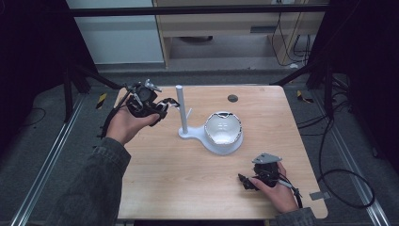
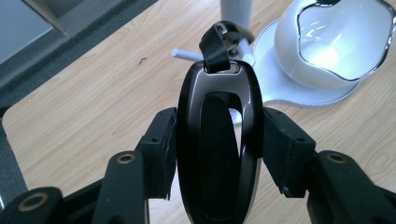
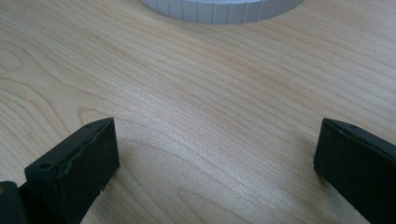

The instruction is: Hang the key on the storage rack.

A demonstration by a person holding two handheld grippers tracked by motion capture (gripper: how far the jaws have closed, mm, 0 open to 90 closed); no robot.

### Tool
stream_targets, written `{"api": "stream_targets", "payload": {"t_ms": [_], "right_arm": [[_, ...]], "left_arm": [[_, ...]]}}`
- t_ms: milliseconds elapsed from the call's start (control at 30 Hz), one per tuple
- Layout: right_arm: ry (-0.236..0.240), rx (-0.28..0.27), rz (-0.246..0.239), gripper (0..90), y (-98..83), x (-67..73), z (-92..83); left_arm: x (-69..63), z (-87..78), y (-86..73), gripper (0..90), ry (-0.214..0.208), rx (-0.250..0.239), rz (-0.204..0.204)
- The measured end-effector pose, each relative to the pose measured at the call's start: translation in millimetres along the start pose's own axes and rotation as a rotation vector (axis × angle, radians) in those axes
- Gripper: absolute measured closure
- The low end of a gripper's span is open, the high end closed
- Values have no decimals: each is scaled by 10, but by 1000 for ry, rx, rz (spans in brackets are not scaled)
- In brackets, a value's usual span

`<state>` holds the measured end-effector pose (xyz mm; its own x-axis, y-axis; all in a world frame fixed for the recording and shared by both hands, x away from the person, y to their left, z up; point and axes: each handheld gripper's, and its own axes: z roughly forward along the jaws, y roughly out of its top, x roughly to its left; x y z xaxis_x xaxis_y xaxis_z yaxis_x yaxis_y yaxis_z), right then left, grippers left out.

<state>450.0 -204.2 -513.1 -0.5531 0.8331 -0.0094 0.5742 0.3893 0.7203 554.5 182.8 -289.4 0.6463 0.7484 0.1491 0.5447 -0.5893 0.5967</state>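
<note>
My left gripper (image 1: 162, 107) hangs over the table's back left, shut on a glossy black oval fob (image 2: 217, 140) with a short black strap loop (image 2: 215, 44) at its tip. Its pads (image 2: 161, 144) press on the fob's two long sides. The strap end points at a white stand (image 1: 197, 135): an upright post (image 1: 179, 108) with small side pegs (image 2: 187, 53) and a white bowl (image 1: 224, 128) with a chrome rim on the same base. My right gripper (image 1: 245, 181) rests low near the front right, open, with bare wood between its jaws (image 3: 215, 158). The base's ribbed edge (image 3: 219, 10) lies ahead of it.
A small dark round disc (image 1: 232, 98) is set in the wooden table (image 1: 188, 188) behind the bowl. A grey tag (image 1: 320, 194) lies at the front right corner. Cables (image 1: 348, 188) run on the floor to the right, and black frame struts (image 1: 89, 75) stand at the back corners.
</note>
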Motion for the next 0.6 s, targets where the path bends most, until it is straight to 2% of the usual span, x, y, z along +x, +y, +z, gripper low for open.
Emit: {"api": "stream_targets", "payload": {"t_ms": [200, 600], "right_arm": [[0, 0, 0, 4, 0, 0, 0], [0, -2, -6, 4, 1, -4, 1]], "left_arm": [[32, 98, -100, 486, -8, 19, -14], [-13, 251, -270, 486, -29, 6, -29]]}}
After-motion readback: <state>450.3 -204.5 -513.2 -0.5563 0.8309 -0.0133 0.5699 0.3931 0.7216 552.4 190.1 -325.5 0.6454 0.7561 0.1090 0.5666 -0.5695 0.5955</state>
